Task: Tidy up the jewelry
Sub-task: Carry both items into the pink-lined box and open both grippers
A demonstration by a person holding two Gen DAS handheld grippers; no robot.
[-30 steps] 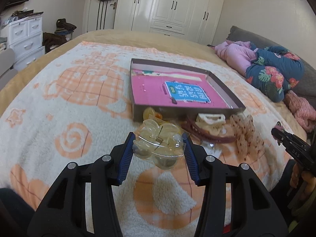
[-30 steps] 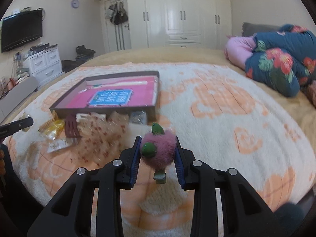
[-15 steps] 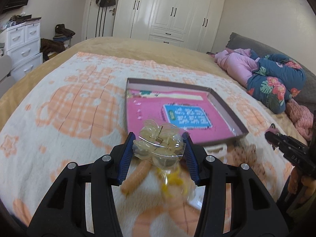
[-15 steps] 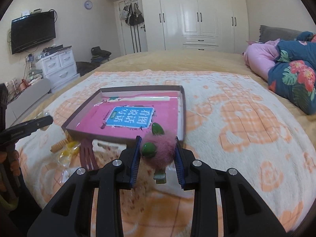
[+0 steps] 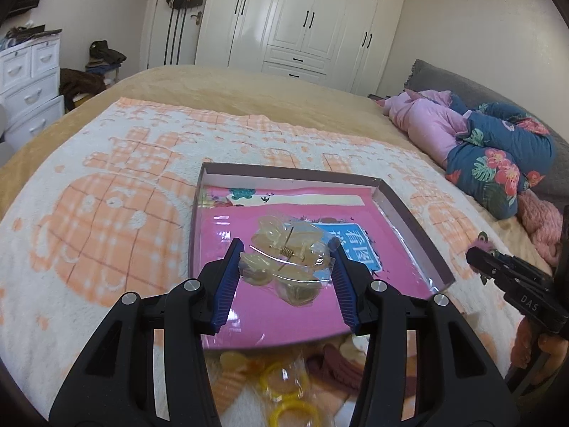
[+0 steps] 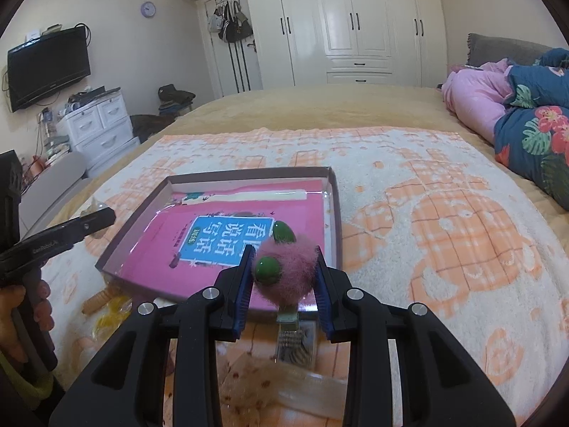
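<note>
1. My L tongs clamp a clear yellowish hair claw in plastic wrap, partly closed, held over the near part of the box w/ the pink book
2. My R tongs pinch a pink fuzzy clip w/ green beads, narrow gap, over the box's near right corner
3. Box sits on the bed blanket; yellow rings & other clips lie just in front of it

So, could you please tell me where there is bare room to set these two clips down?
The box is free across its pink floor, from the blue label to the walls. The blanket right of the box is bare too. The strip before the near wall is crowded with yellow rings and bagged clips.
</note>
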